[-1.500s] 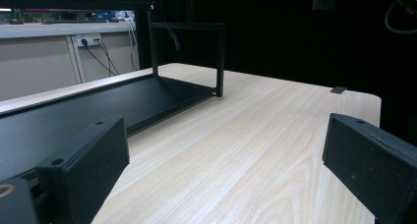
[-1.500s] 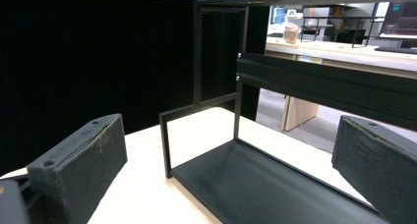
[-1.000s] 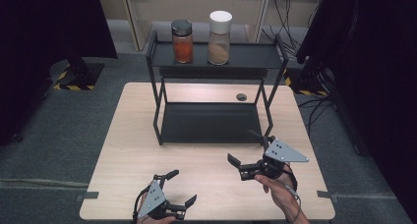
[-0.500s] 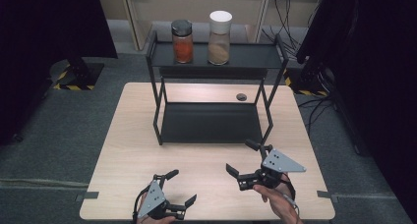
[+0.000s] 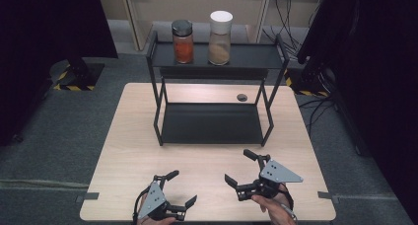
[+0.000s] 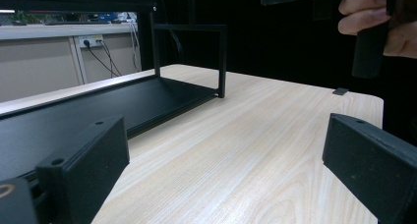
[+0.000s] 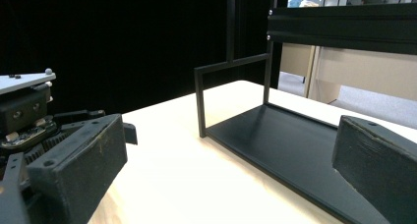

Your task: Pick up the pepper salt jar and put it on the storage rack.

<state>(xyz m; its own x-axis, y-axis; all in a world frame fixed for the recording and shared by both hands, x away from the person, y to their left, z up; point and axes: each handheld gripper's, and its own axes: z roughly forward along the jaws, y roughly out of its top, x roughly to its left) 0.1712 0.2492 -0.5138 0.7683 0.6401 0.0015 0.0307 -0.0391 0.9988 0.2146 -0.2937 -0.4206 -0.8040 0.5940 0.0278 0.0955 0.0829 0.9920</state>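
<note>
While both tools hover low over the table's (image 5: 128, 151) near edge, the left gripper (image 5: 179, 189) and the right gripper (image 5: 240, 168) hold their jaws spread wide with nothing between them. Bare wood lies between them and the black rack (image 5: 212, 124). On its top shelf stand an orange-filled jar (image 5: 183, 41) and a white-lidded jar (image 5: 220, 37), their labels unreadable.

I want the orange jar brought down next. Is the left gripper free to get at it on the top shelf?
Probably yes: the left gripper is open and empty, the orange jar stands apart from the white-lidded jar, and nothing lies between.
</note>
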